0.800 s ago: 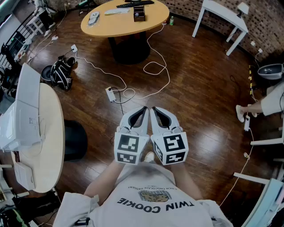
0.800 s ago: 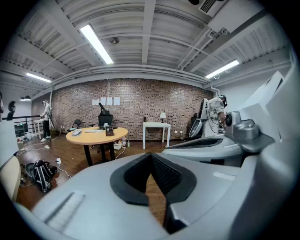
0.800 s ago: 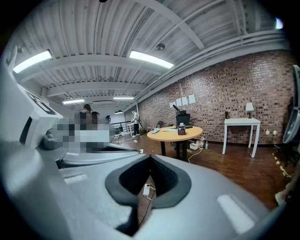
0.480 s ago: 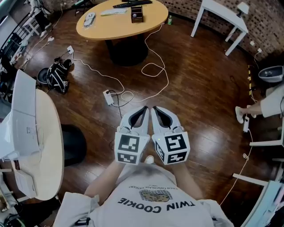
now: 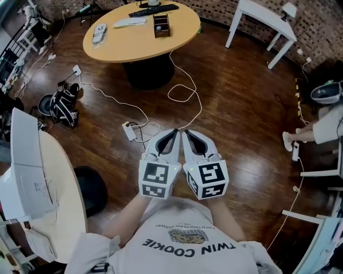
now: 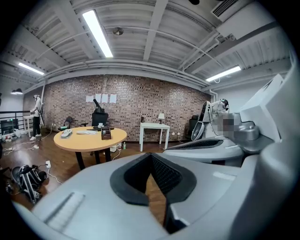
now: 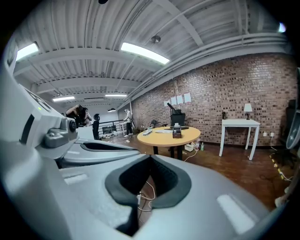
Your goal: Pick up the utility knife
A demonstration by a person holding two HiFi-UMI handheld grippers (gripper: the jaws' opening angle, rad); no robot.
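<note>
Utility knife: not made out in any view; neither gripper has it. Left gripper [image 5: 170, 137] and right gripper [image 5: 189, 137] side by side just ahead of person's shirt [image 5: 187, 243], both clenched, nothing between jaws. Beyond tips, power strip [image 5: 129, 130] and white cable [image 5: 182, 93] on wood floor [image 5: 241, 123]. Farther off, round desk [image 5: 177, 32] with small box [image 5: 160, 24], keyboard [image 5: 153, 9], other bits too small to tell.

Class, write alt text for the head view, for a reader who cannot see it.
The left claw and right claw, both shut, are held side by side over a wooden floor; a round table stands ahead.
</note>
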